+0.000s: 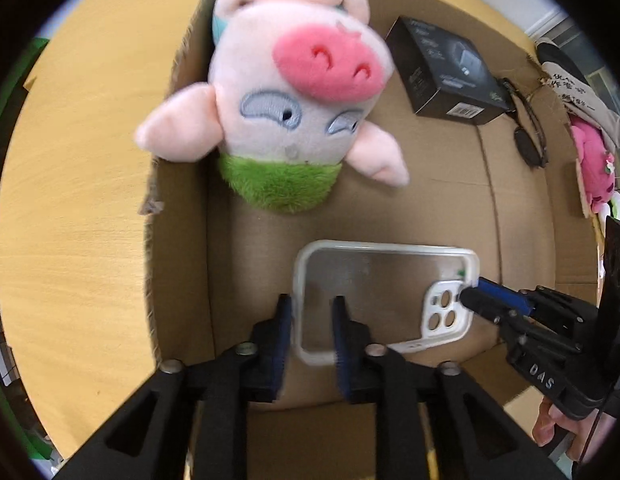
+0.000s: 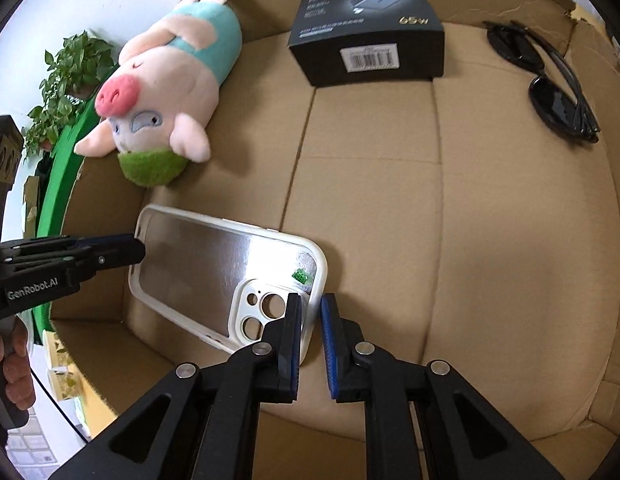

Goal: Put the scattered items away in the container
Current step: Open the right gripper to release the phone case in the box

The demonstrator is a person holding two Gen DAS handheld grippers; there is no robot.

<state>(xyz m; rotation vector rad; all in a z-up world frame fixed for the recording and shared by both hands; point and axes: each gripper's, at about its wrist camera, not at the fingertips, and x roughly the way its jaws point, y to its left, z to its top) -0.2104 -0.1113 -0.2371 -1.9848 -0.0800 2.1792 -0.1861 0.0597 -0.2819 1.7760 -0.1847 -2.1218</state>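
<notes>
Left wrist view: left tongs [image 1: 312, 316] pinching the short end wall of the clear phone case [image 1: 374, 296], right tongs [image 2: 310, 312] clamped on the rim by the camera cut-out, so the case hangs between both, tilted, inside the cardboard box [image 2: 470, 220]. Plush pig [image 2: 161, 92], black carton [image 2: 370, 36] and sunglasses [image 2: 550, 88] are already in there. Risk, I'd say: uneven release lets the slick, thin rim twist out and drop

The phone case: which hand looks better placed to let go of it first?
Hard to call: both grip it. Perhaps the left gripper; the right gripper holds the phone case at its camera end, inside the cardboard box.
</notes>
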